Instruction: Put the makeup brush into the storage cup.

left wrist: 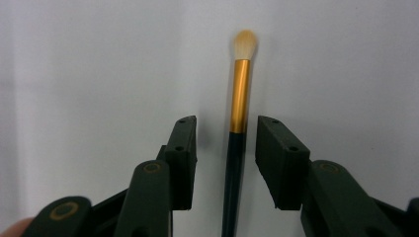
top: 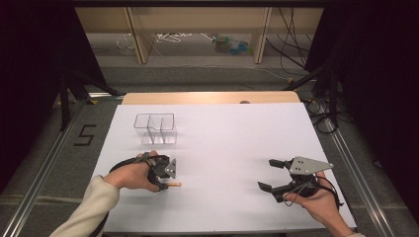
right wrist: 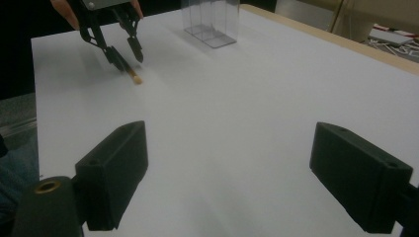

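Brush (left wrist: 239, 94) well short of clear organizer (top: 155, 128)

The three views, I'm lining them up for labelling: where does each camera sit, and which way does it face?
High view: above the person's side, facing forward and down on the table; both forearms and each hand-held gripper show.
Left gripper view: on the left hand-held gripper, facing down; jaws flank the makeup brush, not touching.
Right gripper view: on the right hand-held gripper, facing across the table, jaws wide.
Shared: brush and clear organizer appear in high and right views.
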`<state>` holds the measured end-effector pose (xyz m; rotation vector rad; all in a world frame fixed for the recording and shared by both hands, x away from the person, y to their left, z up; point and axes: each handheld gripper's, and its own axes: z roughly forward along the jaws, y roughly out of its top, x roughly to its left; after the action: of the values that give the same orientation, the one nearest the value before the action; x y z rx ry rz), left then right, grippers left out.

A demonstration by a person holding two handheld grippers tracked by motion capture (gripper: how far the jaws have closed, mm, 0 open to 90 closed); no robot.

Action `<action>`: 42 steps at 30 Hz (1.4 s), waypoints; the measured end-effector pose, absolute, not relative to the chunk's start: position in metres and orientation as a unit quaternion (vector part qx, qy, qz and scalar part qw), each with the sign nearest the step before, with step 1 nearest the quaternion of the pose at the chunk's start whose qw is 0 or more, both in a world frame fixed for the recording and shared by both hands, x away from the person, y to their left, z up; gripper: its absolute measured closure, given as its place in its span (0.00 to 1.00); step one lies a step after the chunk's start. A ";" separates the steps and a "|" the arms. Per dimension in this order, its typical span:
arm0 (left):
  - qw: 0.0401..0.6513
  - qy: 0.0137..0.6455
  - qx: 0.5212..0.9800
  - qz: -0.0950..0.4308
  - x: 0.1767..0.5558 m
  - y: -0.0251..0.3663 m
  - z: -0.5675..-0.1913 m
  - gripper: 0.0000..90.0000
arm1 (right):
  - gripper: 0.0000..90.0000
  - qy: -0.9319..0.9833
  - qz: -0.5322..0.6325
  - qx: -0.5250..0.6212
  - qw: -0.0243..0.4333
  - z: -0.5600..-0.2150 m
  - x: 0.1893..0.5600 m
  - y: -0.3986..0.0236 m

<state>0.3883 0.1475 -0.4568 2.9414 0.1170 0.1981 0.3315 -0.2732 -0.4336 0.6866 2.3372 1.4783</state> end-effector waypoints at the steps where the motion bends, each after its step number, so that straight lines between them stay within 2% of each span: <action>1: 0.096 0.039 0.992 0.066 0.389 0.147 -0.457 0.68 | 0.17 0.812 0.513 0.239 0.145 -0.434 0.331 -0.273; 6: 0.093 0.045 0.993 0.059 0.392 0.148 -0.459 0.68 | 0.18 0.817 0.505 0.239 0.143 -0.433 0.331 -0.274; 13: 0.088 0.059 0.994 0.036 0.395 0.147 -0.459 0.73 | 0.18 0.817 0.506 0.239 0.141 -0.434 0.332 -0.274; 21: 0.084 0.073 0.994 0.016 0.398 0.147 -0.459 0.81 | 0.18 0.820 0.498 0.243 0.144 -0.433 0.331 -0.274; 28: 0.085 0.072 0.994 0.003 0.399 0.147 -0.459 0.92 | 0.18 0.819 0.503 0.241 0.138 -0.434 0.332 -0.273; 42: 0.086 0.073 0.994 0.009 0.397 0.147 -0.458 0.93 | 0.18 0.818 0.504 0.242 0.136 -0.435 0.332 -0.274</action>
<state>0.3970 0.1468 -0.4585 2.9614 0.2165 0.0281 0.3320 -0.2739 -0.4346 0.7015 2.3695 1.4584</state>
